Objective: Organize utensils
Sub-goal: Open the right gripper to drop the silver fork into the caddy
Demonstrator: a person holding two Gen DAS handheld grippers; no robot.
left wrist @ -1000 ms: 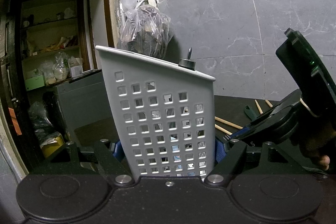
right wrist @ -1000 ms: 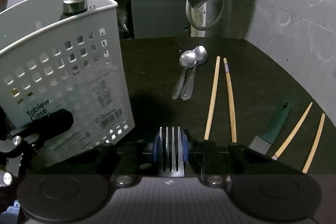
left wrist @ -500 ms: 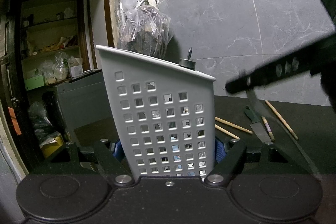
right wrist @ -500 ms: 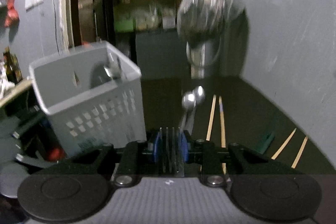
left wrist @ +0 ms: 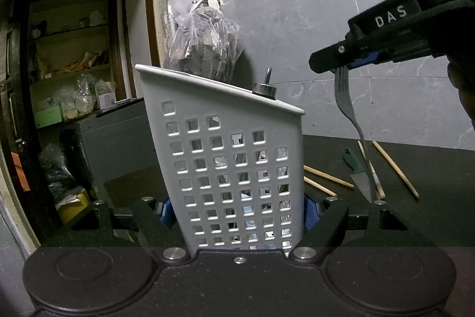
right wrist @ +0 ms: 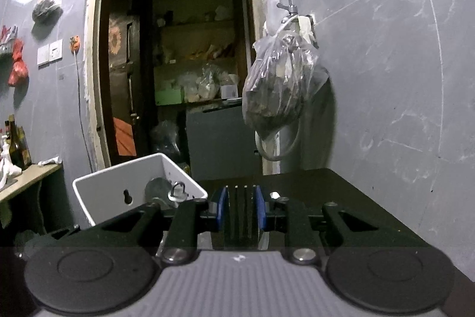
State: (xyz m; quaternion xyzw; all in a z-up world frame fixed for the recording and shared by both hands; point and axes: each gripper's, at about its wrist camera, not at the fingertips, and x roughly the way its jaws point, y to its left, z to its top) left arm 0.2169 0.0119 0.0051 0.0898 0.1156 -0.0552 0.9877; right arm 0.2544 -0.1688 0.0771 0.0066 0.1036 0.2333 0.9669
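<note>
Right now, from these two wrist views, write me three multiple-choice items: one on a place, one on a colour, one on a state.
1. Where is the fork?
A. Flat on the table
B. In the right hand-held gripper, handle hanging down
C. Inside the basket

2. What colour is the knife handle on the table?
A. Green
B. Red
C. White

3. What is the left hand-held gripper doing?
A. Hanging open, empty
B. Gripping chopsticks
C. Clamped on the basket

Answers: 1 B, blue pads pinch the tines. 2 A, the handle is dark green. 3 C, blue pads press both basket walls.
</note>
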